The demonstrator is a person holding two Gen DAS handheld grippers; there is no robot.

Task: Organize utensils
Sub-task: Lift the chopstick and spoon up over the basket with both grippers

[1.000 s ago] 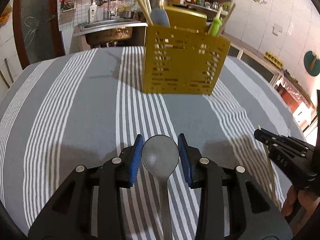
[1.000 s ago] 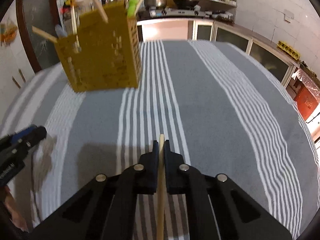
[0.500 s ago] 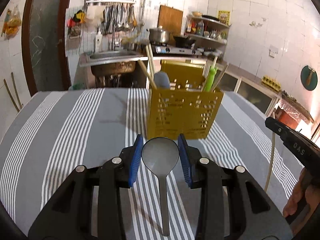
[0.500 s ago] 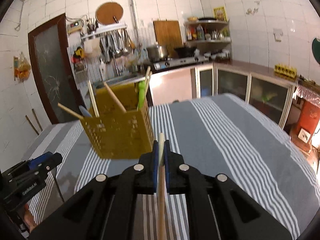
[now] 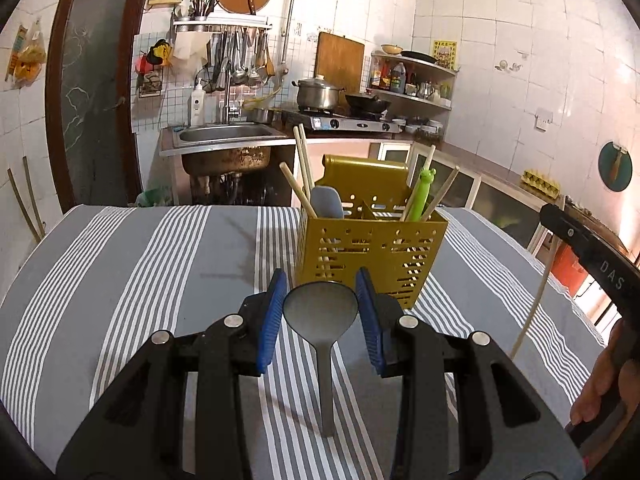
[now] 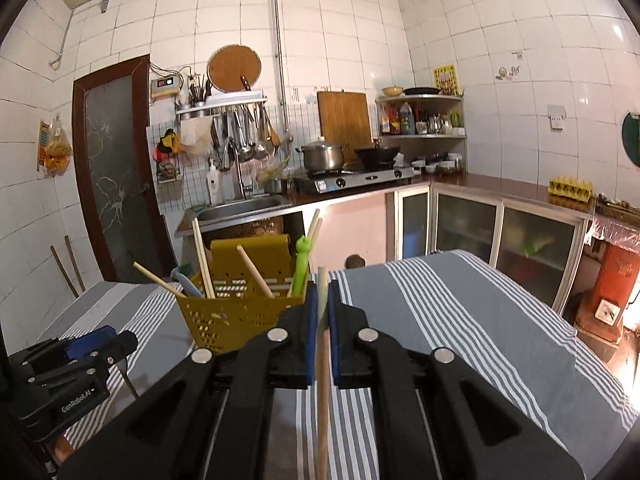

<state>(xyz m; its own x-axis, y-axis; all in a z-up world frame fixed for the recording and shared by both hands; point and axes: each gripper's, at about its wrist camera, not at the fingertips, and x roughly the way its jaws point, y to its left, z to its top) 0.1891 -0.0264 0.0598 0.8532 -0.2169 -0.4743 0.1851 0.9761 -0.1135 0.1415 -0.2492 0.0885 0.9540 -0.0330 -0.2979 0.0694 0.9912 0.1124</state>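
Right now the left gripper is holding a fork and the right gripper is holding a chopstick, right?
Not quite. The left gripper holds a metal spoon, not a fork; the left wrist view shows its round bowl between the blue pads. The right gripper does hold a chopstick.

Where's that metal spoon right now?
The metal spoon is in the left hand-held gripper, its bowl pinched between the blue pads, handle hanging down, raised above the striped tablecloth just before the yellow utensil holder.
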